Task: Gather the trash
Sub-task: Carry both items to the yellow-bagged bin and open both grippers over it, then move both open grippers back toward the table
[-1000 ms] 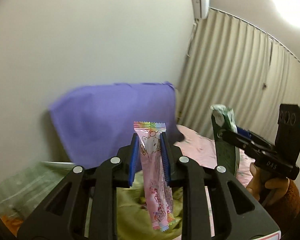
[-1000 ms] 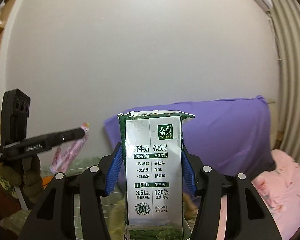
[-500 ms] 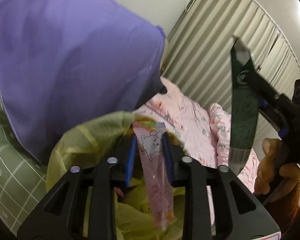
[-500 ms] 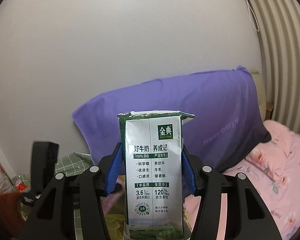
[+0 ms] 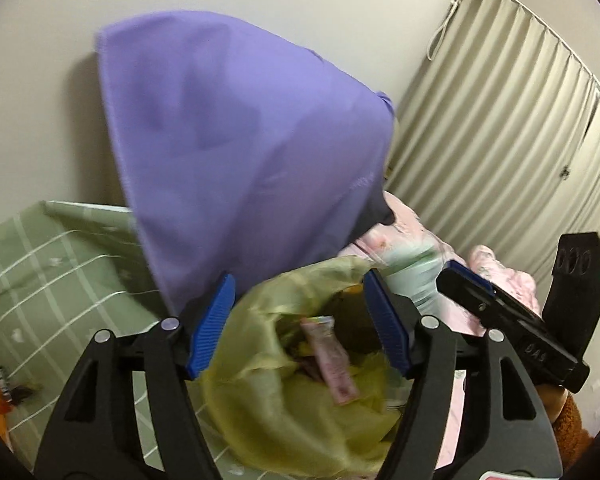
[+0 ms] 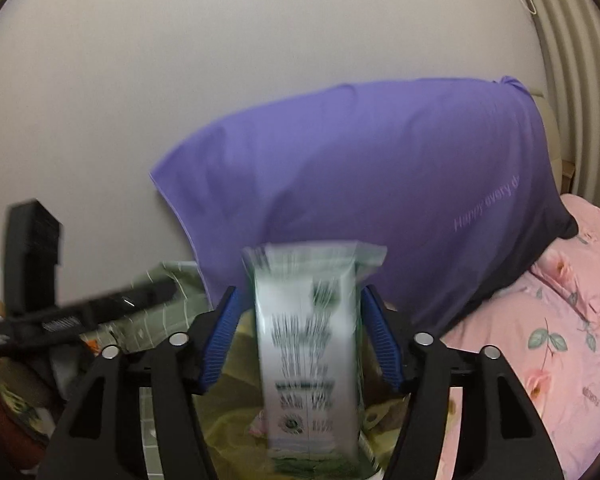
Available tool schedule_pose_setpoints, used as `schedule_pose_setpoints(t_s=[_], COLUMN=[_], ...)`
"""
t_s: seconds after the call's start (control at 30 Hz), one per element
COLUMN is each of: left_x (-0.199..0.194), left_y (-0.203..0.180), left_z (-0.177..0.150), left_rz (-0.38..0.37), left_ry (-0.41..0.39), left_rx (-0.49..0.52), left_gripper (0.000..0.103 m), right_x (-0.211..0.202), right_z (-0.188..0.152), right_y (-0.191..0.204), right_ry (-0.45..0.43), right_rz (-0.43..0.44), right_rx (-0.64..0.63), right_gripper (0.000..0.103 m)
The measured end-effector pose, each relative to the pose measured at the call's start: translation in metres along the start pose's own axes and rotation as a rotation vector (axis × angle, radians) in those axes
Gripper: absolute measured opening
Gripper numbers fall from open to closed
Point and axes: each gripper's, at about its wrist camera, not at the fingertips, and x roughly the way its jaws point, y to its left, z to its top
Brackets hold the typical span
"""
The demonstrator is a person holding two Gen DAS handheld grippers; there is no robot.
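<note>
Bedside, purple pillow [image 5: 244, 152] behind a yellow trash bag [image 5: 300, 408].
Left gripper [image 5: 300, 324] opening, pink wrapper [image 5: 332, 360] loose in the bag; right gripper [image 6: 300, 328] opening, blurred milk carton [image 6: 312, 344] untouched between its pads.

A crumpled yellow-green trash bag [image 5: 284, 392] stands open-mouthed. A pink printed snack wrapper [image 5: 332, 360] lies slanted inside it, near the mouth. A white-and-green milk carton [image 6: 310, 344], upright and motion-blurred, hangs just above the bag.
</note>
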Motion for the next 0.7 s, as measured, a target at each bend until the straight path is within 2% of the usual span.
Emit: schedule_pose_setpoints(t_s=[0.27, 0.37, 0.47, 0.7], left_x=[-0.028, -0.049, -0.070, -0.147], left_y=[0.027, 0.041, 0.058, 0.115], left_z=[-0.026, -0.041, -0.054, -0.086], left_rz=[0.097, 0.163, 0.235, 0.441], left_ry=[0.001, -0.001, -0.010, -0.073], left_rx=[-0.032, -0.044, -0.061, -0.160], left_gripper=[0.066, 0.066, 0.066, 0.066], right_x=[0.002, 0.001, -0.005, 0.007], right_z=[-0.010, -0.015, -0.019, -0.038], right_y=[0.005, 0.016, 0.036, 0.111], right_ry=[0.033, 0.036, 0.020, 0.075], right_rz=[-0.018, 0.017, 0.079, 0.186], right_rx=[-0.006, -0.016, -0.049, -0.243], right_gripper=[0.059, 0.059, 0.059, 0.059])
